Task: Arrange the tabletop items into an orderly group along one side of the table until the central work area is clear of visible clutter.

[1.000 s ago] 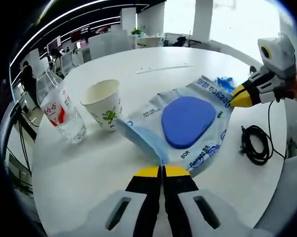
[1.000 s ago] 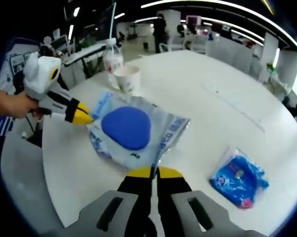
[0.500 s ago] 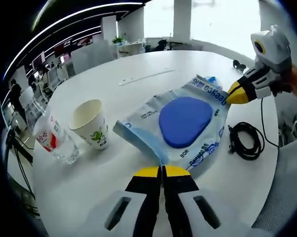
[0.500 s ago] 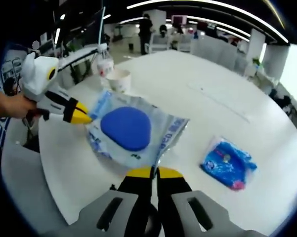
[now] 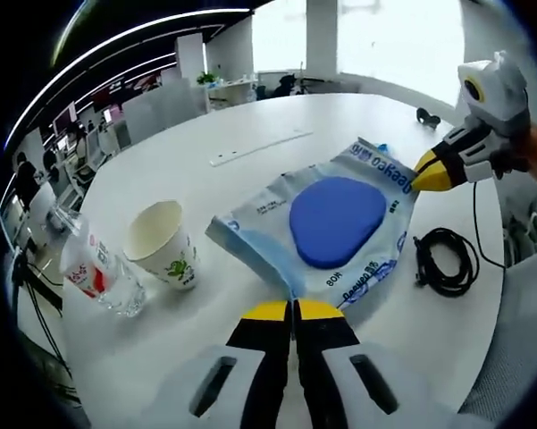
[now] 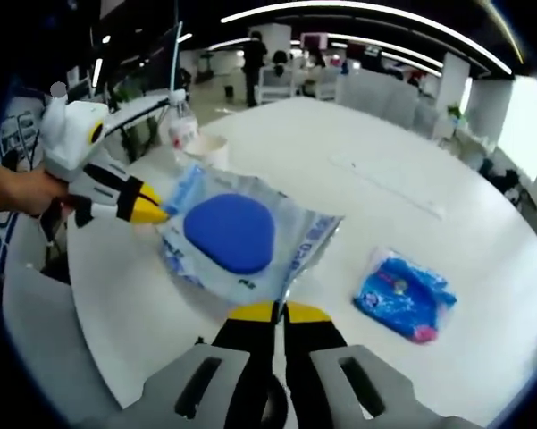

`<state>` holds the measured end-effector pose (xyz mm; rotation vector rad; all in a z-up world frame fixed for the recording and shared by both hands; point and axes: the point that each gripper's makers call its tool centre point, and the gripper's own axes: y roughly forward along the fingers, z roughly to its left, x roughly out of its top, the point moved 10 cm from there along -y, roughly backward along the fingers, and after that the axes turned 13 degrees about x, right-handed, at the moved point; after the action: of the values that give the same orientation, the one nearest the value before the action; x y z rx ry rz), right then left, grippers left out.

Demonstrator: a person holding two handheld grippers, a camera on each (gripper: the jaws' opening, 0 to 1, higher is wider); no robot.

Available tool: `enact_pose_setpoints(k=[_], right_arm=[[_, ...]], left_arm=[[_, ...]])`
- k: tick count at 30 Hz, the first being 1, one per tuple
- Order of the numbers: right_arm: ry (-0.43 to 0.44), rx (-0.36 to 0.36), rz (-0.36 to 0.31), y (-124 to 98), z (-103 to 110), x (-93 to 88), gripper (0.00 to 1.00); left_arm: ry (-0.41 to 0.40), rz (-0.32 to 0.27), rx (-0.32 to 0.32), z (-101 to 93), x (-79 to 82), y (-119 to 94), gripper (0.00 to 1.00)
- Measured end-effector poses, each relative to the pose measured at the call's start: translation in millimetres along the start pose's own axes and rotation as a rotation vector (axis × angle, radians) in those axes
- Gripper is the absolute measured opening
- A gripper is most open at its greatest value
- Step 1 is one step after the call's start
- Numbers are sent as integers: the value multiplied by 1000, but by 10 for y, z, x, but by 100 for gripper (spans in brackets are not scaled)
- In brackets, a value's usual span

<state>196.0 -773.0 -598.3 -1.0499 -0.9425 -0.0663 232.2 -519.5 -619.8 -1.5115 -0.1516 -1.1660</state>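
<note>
- Two grippers hold one thing: the large clear packet (image 5: pixel 326 228) with the blue pad inside, which lies on the white table (image 5: pixel 250 116) near its edge. The left gripper (image 5: pixel 293 310) is pinched tight on the packet's corner at 6 o'clock in the left gripper view; the right gripper (image 6: pixel 272 311) is likewise clamped on the opposite corner at 6 o'clock in the right gripper view.
- Both grips sit on thin film right at the corners — if the hands pull apart or move at different speeds, I judge the film could slip out of one pair of jaws or tear.
- In the left gripper view the paper cup (image 5: pixel 163 243) stands just beside the packet's edge at 9 o'clock, with the water bottle (image 5: pixel 94 268) lying beyond it; sweeping the packet that way could tip the empty cup.
- The black cable (image 5: pixel 445 262) is coiled near the packet at 3 o'clock — a dragged corner may snag it.
- The small blue pouch (image 6: pixel 402 293) lies well apart at 3 o'clock in the right gripper view, out in the open area and yet to be grouped.
</note>
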Motion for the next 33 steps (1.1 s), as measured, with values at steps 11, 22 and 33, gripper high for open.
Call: enact_pose_setpoints(k=[11, 22, 33], right_arm=[[25, 20, -11, 88, -110, -44, 0], [49, 24, -23, 196, -332, -23, 0], [72, 24, -33, 359, -503, -4, 0]], left_arm=[[5, 17, 5, 43, 70, 147, 0], [4, 24, 14, 75, 181, 377, 0], [0, 31, 37, 133, 280, 567, 0]])
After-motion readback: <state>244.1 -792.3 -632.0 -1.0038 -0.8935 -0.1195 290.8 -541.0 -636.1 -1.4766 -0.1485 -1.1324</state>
